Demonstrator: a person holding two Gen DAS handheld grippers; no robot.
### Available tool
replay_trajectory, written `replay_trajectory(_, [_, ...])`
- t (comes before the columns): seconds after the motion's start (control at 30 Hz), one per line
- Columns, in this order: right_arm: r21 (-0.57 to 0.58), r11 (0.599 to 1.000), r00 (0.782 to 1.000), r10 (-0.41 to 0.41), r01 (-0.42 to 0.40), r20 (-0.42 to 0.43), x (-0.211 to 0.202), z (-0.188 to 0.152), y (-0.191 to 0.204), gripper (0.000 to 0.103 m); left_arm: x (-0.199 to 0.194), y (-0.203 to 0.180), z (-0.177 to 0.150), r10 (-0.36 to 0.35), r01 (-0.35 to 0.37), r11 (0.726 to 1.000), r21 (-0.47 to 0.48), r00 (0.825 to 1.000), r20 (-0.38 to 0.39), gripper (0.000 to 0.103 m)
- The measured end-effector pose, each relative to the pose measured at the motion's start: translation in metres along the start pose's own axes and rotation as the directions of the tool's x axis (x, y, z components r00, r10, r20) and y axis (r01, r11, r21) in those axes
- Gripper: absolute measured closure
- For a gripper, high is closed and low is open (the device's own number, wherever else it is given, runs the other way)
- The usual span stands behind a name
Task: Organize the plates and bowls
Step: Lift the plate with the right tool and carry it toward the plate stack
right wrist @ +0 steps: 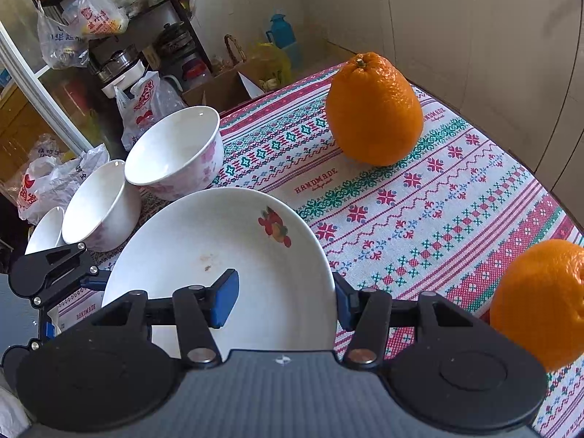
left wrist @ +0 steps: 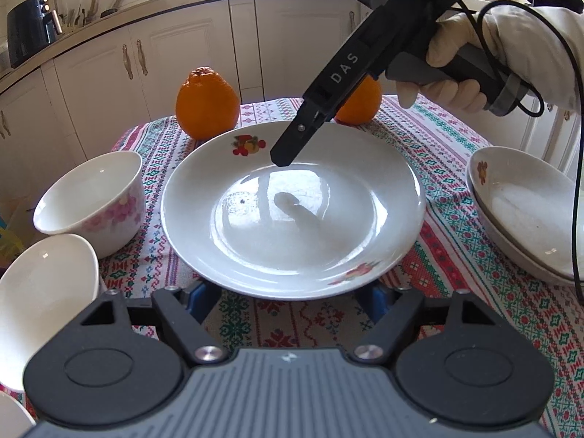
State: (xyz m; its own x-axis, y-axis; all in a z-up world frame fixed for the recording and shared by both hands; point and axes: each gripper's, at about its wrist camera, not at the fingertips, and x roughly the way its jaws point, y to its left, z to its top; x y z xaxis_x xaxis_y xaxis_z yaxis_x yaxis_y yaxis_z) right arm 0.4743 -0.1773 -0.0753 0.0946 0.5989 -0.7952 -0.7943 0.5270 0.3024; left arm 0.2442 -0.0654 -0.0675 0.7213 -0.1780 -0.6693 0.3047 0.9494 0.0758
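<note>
A white plate with fruit prints [left wrist: 292,215] lies on the patterned tablecloth [left wrist: 456,248]. My left gripper [left wrist: 288,297] is open, its blue pads under the plate's near rim on both sides. My right gripper [right wrist: 284,301] is open astride the plate's far rim [right wrist: 233,241]: one blue pad over the plate's inside, the other outside the rim. It shows from the side in the left wrist view [left wrist: 283,157], tips just above the plate. Flower-print bowls [left wrist: 91,200] [left wrist: 43,303] stand left of the plate. Stacked shallow bowls [left wrist: 525,211] stand at the right.
Two oranges [left wrist: 206,104] [left wrist: 356,104] sit on the cloth beyond the plate. The table ends close behind them, with white kitchen cabinets [left wrist: 153,69] beyond. Plastic bags and a shelf [right wrist: 109,36] stand off the table's left side.
</note>
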Motion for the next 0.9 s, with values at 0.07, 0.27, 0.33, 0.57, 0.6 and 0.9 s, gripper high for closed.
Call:
replay_trajectory(0.07, [0.002, 1.0, 1.0, -0.004, 0.004, 0.004, -0.005, -0.004, 0.004, 0.043, -0.004, -0.001, 0.0, -0.014, 0.014, 1.0, 0.0, 1.0, -0.005, 0.024])
replay_trajectory(0.27, [0.009, 1.0, 1.0, -0.013, 0.013, 0.026, -0.022, -0.016, 0.018, 0.043, -0.02, -0.006, -0.001, -0.029, 0.03, 0.999, 0.028, 1.0, -0.005, 0.024])
replay_trajectory(0.33, [0.01, 1.0, 0.999, -0.02, 0.02, 0.033, -0.028, -0.02, 0.023, 0.043, -0.027, -0.009, -0.001, -0.037, 0.037, 0.999, 0.036, 0.999, 0.0, 0.024])
replay_trajectory(0.57, [0.018, 0.999, 0.997, -0.05, 0.049, 0.059, -0.053, -0.036, 0.04, 0.043, -0.048, -0.021, 0.0, -0.061, 0.06, 0.996, 0.069, 0.998, 0.014, 0.024])
replay_trajectory(0.6, [0.023, 0.998, 0.996, -0.054, 0.053, 0.065, -0.056, -0.039, 0.041, 0.043, -0.05, -0.023, 0.0, -0.067, 0.066, 0.995, 0.072, 0.998, 0.016, 0.024])
replay_trajectory(0.9, [0.066, 0.994, 0.991, -0.097, 0.091, 0.095, -0.085, -0.073, 0.053, 0.043, -0.065, -0.042, -0.001, -0.115, 0.111, 0.986, 0.124, 0.993, 0.026, 0.024])
